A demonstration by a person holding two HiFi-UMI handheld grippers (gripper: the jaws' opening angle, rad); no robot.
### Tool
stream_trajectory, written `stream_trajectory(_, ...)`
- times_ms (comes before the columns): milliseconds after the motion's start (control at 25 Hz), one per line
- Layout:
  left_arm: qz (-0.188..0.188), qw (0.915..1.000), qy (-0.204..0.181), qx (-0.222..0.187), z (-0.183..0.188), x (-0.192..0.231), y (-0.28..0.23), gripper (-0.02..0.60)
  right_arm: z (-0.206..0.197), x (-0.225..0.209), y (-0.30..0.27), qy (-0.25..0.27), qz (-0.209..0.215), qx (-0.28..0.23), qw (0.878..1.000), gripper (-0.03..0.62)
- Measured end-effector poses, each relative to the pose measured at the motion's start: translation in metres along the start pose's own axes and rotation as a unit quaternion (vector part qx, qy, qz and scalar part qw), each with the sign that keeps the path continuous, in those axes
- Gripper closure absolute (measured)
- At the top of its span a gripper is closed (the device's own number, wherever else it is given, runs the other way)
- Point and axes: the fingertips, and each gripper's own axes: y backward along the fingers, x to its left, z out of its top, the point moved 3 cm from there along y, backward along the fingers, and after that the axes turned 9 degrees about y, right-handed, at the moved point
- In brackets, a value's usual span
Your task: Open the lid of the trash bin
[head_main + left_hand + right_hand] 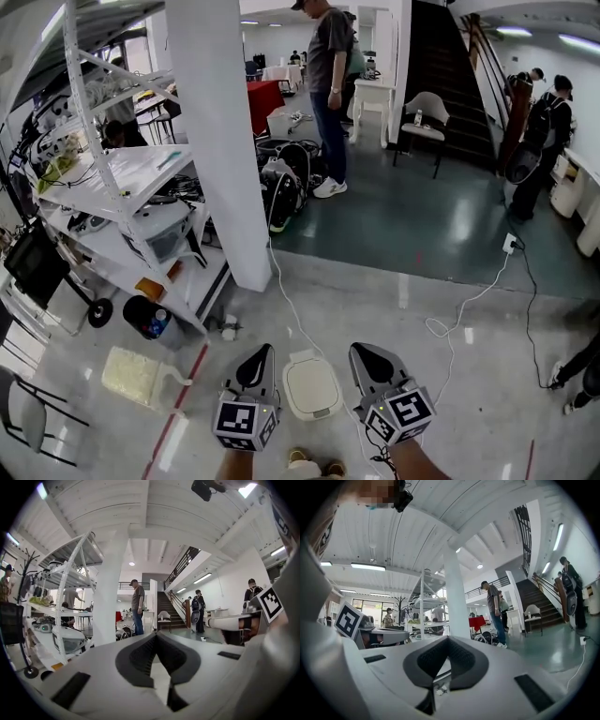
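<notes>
L gripper (pixel 259 362) & R gripper (pixel 368 356) both closed tight, nothing held, flanking white trash bin (pixel 311 386) on near floor. Lid down. Risk: off-centre push skids or tips bin, probably light. White cable (pixel 292 314) just beyond could snag.

White pillar (pixel 220 141) flanked by shelf rack (pixel 122 187) at left. Person (pixel 328 94) seen standing beyond, near red table (pixel 264 98). White cable (pixel 469 300) laid across floor at right.

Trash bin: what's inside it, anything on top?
The lid is shut, nothing on it. It covers the trash bin interior, so the contents can't be seen.
</notes>
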Motion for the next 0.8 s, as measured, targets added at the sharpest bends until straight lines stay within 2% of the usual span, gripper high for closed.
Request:
stream_trajectory(480,0.006,0.9996,0.021,0.016,-0.029,0.019,-0.021,0.595,-0.019,0.001,-0.032,0.006,0.008,0.015,1.0,0.559)
stream_trajectory(800,0.009,0.9989,0.034,0.032,-0.067,0.029,-0.033,0.595,-0.065,0.009,-0.041,-0.01,0.012,0.042,0.999,0.559)
